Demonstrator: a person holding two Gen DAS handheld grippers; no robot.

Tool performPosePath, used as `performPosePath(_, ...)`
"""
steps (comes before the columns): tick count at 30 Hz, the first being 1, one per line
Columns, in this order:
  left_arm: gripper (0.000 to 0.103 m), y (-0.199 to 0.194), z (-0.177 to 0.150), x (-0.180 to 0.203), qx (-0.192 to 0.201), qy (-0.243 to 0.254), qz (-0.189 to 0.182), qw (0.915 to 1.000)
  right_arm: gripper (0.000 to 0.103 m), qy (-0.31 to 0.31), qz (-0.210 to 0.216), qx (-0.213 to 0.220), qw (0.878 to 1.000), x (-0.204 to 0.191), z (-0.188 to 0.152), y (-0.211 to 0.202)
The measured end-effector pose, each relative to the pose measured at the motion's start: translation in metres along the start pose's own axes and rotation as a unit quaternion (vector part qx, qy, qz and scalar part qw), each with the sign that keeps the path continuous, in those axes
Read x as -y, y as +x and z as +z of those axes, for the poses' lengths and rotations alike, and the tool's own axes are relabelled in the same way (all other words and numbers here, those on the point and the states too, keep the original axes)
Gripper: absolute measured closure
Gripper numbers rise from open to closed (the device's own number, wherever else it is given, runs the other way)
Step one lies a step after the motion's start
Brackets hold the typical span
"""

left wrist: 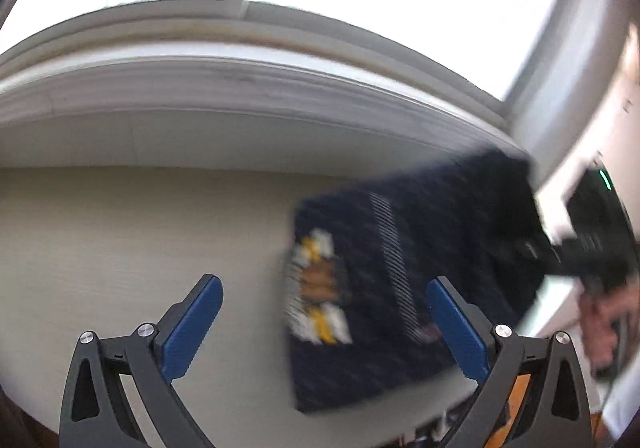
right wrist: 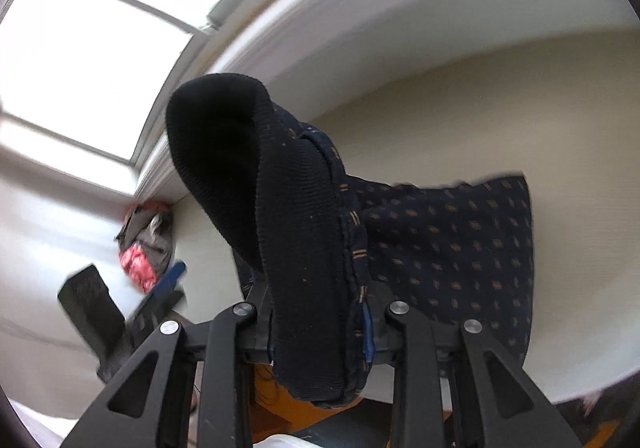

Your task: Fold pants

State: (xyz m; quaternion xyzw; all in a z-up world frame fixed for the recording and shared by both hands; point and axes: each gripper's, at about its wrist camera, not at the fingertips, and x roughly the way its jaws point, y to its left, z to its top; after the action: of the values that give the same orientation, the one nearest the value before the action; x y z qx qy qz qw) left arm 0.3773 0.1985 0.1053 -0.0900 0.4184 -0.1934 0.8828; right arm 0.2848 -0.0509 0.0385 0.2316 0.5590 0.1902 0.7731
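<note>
The pants (left wrist: 404, 280) are dark navy with a small tan dot pattern and a yellow and white print, folded into a rough rectangle on the beige table (left wrist: 140, 228). My left gripper (left wrist: 324, 324) is open and empty, above the table just left of the pants. My right gripper (right wrist: 320, 328) is shut on the ribbed black waistband (right wrist: 288, 208) of the pants (right wrist: 452, 240), which bulges up over the jaws. The right gripper also shows in the left wrist view (left wrist: 592, 244), blurred, at the pants' far right corner.
A white window sill (left wrist: 240, 88) and bright window run along the table's far edge. A red and grey bundle of cloth (right wrist: 146, 244) lies in the table's corner by the wall. The left gripper shows in the right wrist view (right wrist: 132, 308). Orange floor shows below the table edge.
</note>
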Motion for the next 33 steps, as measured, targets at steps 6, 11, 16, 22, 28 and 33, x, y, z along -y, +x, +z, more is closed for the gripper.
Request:
performPosePath(6, 0.000, 0.068, 0.032, 0.019, -0.043, 0.015, 0.008, 0.9990, 0.079, 0.083, -0.025, -0.011, 0.996, 0.063, -0.019, 0.011)
performPosePath(11, 0.000, 0.114, 0.026, 0.059, -0.077, 0.074, 0.007, 0.9942, 0.079, 0.117, -0.035, -0.004, 0.992, 0.095, -0.029, 0.018)
performPosePath(16, 0.000, 0.136, 0.008, 0.069, -0.097, 0.076, 0.028, 0.9920, 0.078, 0.118, -0.033, -0.004, 0.992, 0.103, -0.026, 0.031)
performPosePath(22, 0.000, 0.142, -0.012, 0.067, -0.090, 0.097, 0.068, 0.9889, 0.060, 0.100, -0.014, 0.002, 0.995, 0.086, -0.036, 0.015)
performPosePath(28, 0.000, 0.142, -0.007, 0.071, -0.086, 0.100, 0.075, 0.9885, 0.055, -0.005, -0.127, 0.126, 0.984, 0.009, -0.032, -0.052)
performPosePath(33, 0.000, 0.141, -0.011, 0.069, -0.081, 0.101, 0.071, 0.9891, 0.062, -0.110, -0.123, 0.197, 0.966, -0.055, -0.019, -0.050)
